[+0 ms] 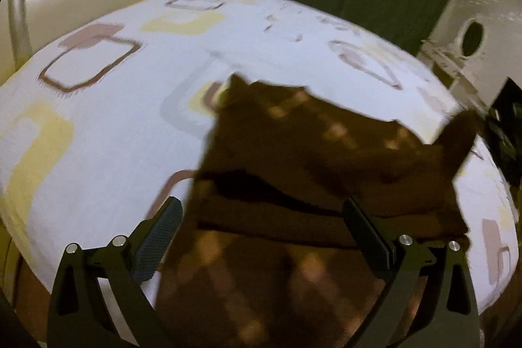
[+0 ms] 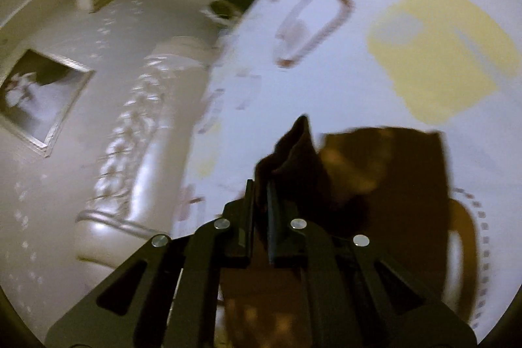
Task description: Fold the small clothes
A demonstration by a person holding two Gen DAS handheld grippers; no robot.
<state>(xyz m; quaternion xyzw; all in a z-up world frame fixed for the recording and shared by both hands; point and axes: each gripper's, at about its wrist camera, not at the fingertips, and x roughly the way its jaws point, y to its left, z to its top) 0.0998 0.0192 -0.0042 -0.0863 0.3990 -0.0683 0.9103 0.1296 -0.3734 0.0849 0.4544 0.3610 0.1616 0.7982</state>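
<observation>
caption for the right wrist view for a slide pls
Right gripper, jaws shut on a bunched corner of the brown garment, above the patterned bedsheet.

Your footage is pretty dim and yellowish, and both views are smeared with motion blur. The brown garment (image 1: 293,172) is basically a dark blob, its pattern barely readable. There's glare on the cream headboard (image 2: 143,172), and heavy fisheye bending with black corners at the edges.

Motion blur is smearing the brown garment (image 1: 293,152) and the patterned bedsheet (image 1: 98,136). The garment's near end is running off both views' lower edges.
</observation>
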